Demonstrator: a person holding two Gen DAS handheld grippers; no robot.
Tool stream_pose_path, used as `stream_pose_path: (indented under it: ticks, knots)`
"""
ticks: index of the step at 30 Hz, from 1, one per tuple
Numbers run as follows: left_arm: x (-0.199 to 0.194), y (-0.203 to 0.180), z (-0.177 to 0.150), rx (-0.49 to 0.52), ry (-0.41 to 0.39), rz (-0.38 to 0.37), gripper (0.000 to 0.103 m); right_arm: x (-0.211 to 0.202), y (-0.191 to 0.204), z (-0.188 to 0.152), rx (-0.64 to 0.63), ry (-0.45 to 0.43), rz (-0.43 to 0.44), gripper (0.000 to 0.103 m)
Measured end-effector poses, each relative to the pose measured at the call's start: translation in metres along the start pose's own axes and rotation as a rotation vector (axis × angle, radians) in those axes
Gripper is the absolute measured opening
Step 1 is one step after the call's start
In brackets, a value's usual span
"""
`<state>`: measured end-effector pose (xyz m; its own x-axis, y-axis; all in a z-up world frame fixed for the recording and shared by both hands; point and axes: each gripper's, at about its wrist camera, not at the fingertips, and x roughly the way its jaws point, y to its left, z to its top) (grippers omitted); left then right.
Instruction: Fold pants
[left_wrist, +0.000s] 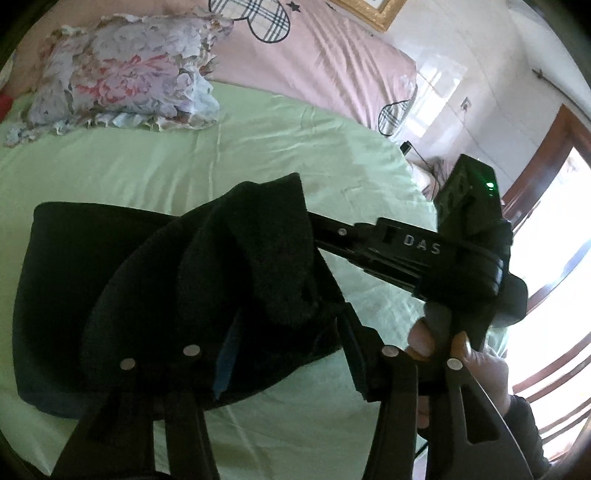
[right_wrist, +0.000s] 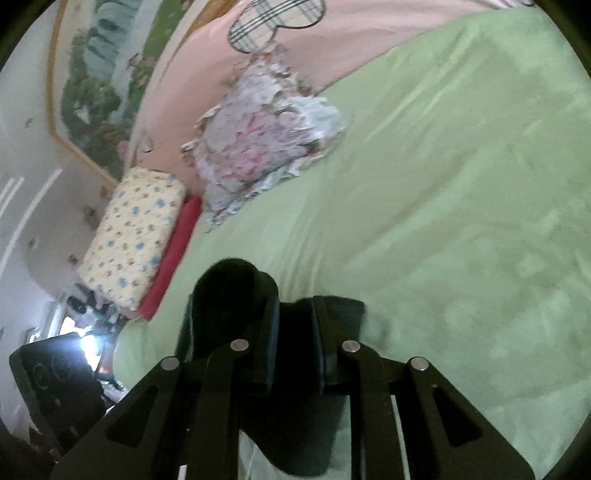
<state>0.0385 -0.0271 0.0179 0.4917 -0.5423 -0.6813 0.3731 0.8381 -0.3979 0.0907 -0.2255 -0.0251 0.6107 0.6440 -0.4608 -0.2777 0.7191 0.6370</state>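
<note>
Black fabric of the pants (left_wrist: 155, 295) lies bunched on the green bedsheet (left_wrist: 221, 155), a flatter part spreading to the left and a raised fold standing up in the middle of the left wrist view. The left gripper (left_wrist: 280, 332) is buried in this dark cloth, and whether its fingers are spread or pressed together cannot be told. The right gripper (left_wrist: 321, 236) reaches in from the right side, its fingers drawn together and pinching the edge of the raised fold. In its own camera the right gripper (right_wrist: 295, 317) shows black cloth clamped between its two fingers, with more of the pants (right_wrist: 232, 291) humped just to the left of them.

Beyond the pants the bedsheet (right_wrist: 443, 221) stretches wide toward the head of the bed. A floral ruffled pillow (left_wrist: 122, 74) sits well apart from the pants, at the far left, resting against a pink quilt (left_wrist: 325, 55) with plaid heart patches. The right wrist view also shows a yellow dotted pillow (right_wrist: 133, 236) on a red cushion (right_wrist: 173, 254) at the bed's left edge. The near edge of the pants hangs close to the bed's front edge. The person's right hand (left_wrist: 454, 350) grips the handle at lower right.
</note>
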Motion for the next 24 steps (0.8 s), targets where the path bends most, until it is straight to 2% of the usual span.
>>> stream_pose_path:
  ticks: [2,3,6,7,9,11,15,19,22,24]
  knots:
    - [-0.002,-0.001,-0.002,0.005,0.001,-0.005,0.052,-0.005,0.000,-0.004,0.015,-0.017,-0.015,0.019]
    - [-0.005,-0.001,-0.002,0.002,-0.001,-0.009,0.052,-0.010,0.000,-0.008,0.020,-0.029,-0.034,0.024]
    - [-0.015,0.001,-0.004,-0.002,-0.012,-0.013,0.053,-0.018,0.001,-0.015,0.047,-0.058,-0.094,0.058]
    - [-0.019,0.003,-0.004,-0.005,-0.020,-0.009,0.053,-0.023,0.001,-0.019,0.057,-0.074,-0.107,0.062]
    - [-0.027,0.005,-0.005,-0.011,-0.035,-0.003,0.058,-0.031,0.000,-0.022,0.079,-0.102,-0.097,0.064]
    - [-0.040,0.011,-0.006,-0.027,-0.058,0.021,0.064,-0.039,0.003,-0.027,0.093,-0.124,-0.103,0.071]
    - [-0.059,0.027,-0.006,-0.071,-0.102,0.077,0.071,-0.049,0.021,-0.030,0.059,-0.161,-0.138,0.079]
    - [-0.078,0.051,-0.007,-0.135,-0.143,0.096,0.072,-0.051,0.044,-0.033,0.004,-0.178,-0.167,0.086]
    - [-0.090,0.067,-0.010,-0.159,-0.192,0.146,0.073,-0.046,0.055,-0.036,-0.028,-0.171,-0.204,0.086]
    - [-0.095,0.078,-0.011,-0.165,-0.197,0.161,0.073,-0.041,0.060,-0.039,-0.046,-0.153,-0.219,0.086]
